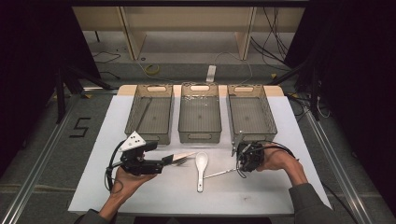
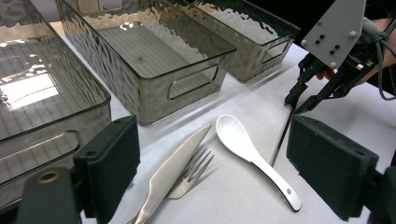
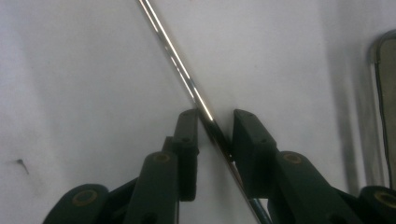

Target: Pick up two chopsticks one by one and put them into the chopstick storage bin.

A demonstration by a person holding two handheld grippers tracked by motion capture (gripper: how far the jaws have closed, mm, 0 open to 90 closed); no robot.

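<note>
A thin metal stick lies on the white table, right of a white ceramic spoon. My right gripper points down at the stick's right end. In the right gripper view the stick runs slantwise between the two pads of that gripper, and a gap still shows, so the pads do not clamp it. A steel knife lies over a fork left of the spoon. My left gripper rests open and level just left of them, with nothing between its jaws.
Three smoky transparent bins stand in a row at the back: left, middle, right, all with nothing in them. The right bin's near corner is close behind my right gripper. The white tabletop ends at the front edge.
</note>
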